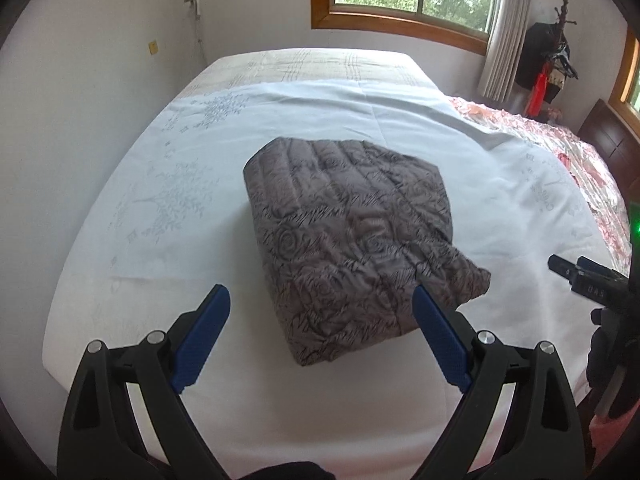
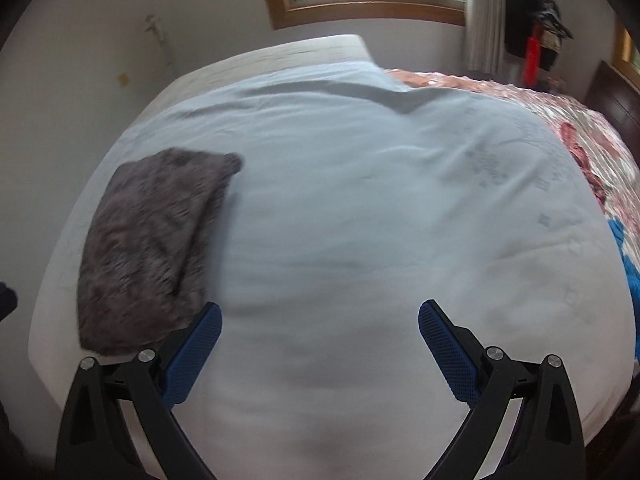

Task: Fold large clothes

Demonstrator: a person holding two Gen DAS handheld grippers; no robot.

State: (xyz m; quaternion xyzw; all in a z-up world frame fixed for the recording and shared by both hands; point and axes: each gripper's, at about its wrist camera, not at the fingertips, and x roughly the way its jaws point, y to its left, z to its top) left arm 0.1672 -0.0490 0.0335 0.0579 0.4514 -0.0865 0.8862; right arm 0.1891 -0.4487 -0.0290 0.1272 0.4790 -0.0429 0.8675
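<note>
I see a quilted grey rose-print garment [image 1: 352, 240], folded into a puffy block on the smooth white bedsheet [image 1: 132, 240]. Left gripper [image 1: 320, 300] jaws wide, empty; right gripper [image 2: 320, 316] likewise.

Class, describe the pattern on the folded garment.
Grey-brown quilted garment with dark rose swirls; clearest in the left wrist view.

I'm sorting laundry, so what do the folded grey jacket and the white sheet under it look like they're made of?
Jacket: likely padded synthetic, faint sheen; stitched puffy channels, rose print. Sheet: probably matte woven cotton; soft creases, pale leaf pattern.
</note>
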